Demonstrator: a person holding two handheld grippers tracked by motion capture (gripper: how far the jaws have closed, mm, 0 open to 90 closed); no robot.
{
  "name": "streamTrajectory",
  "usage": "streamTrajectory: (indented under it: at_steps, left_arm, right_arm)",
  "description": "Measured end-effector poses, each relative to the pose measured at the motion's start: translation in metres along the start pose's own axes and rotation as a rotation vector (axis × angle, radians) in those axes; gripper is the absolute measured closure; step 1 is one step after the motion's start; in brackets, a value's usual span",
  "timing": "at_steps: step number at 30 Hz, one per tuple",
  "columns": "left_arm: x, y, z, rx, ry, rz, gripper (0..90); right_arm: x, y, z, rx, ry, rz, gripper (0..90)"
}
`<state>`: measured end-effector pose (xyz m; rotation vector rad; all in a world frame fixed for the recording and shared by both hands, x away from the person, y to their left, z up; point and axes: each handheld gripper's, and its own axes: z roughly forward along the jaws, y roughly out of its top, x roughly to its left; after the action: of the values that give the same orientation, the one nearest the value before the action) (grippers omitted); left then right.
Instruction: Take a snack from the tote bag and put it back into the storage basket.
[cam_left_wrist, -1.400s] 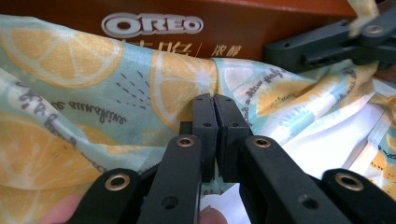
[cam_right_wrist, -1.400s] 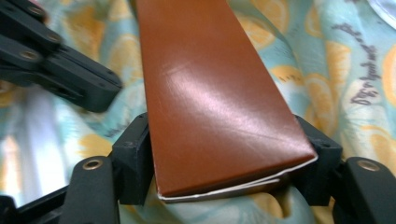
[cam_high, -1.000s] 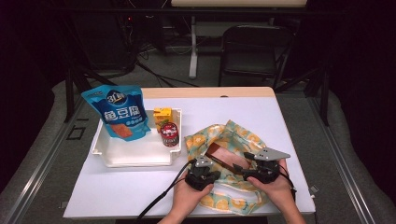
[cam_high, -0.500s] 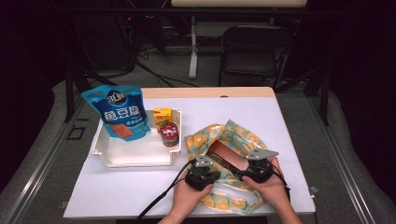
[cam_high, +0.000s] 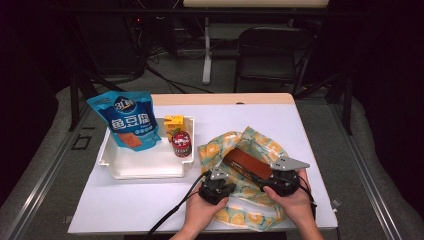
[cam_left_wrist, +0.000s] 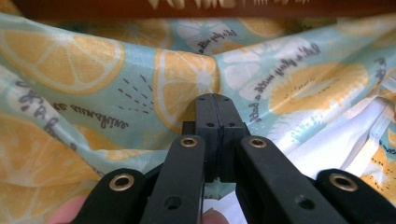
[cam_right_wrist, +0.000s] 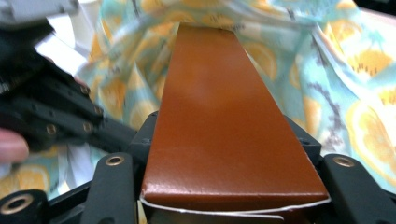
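Brown box (cam_right_wrist: 224, 121) deeper into lemon-print bag (cam_high: 260, 145), right fingers grasping it, left fingers pinching bag, white table (cam_high: 125, 205).

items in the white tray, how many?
3: blue snack pouch leaning at the left, yellow carton at the back right, small can before it. More may hide behind the pouch.

I'm seeing a white tray (cam_high: 145, 170) sitting near the table's (cam_high: 280, 112) left edge. A blue snack pouch (cam_high: 127, 120) is leaning in it, beside a yellow carton (cam_high: 174, 123) and a red can (cam_high: 182, 144).
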<state>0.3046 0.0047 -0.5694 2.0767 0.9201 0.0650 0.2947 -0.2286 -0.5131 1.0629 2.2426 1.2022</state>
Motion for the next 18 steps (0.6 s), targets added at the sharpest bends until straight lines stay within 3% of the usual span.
streamTrajectory:
  at_steps: [3,6,10,18]
  left_arm:
    - [0.0,0.0,0.0,0.001,-0.001,-0.001,89.9]
    - [0.0,0.0,0.0,0.001,-0.002,-0.001,89.9]
    - [0.001,0.0,0.0,-0.001,-0.005,-0.002,89.9]
    - [0.002,0.0,0.0,-0.004,-0.012,-0.014,89.9]
  right_arm:
    - [0.001,-0.013,0.002,0.029,-0.002,0.002,43.8]
    - [-0.002,-0.022,0.003,0.029,0.012,0.04,43.5]
    - [0.001,-0.03,0.006,0.084,0.019,0.058,42.8]
    - [0.003,-0.027,0.017,0.094,0.0,0.017,33.8]
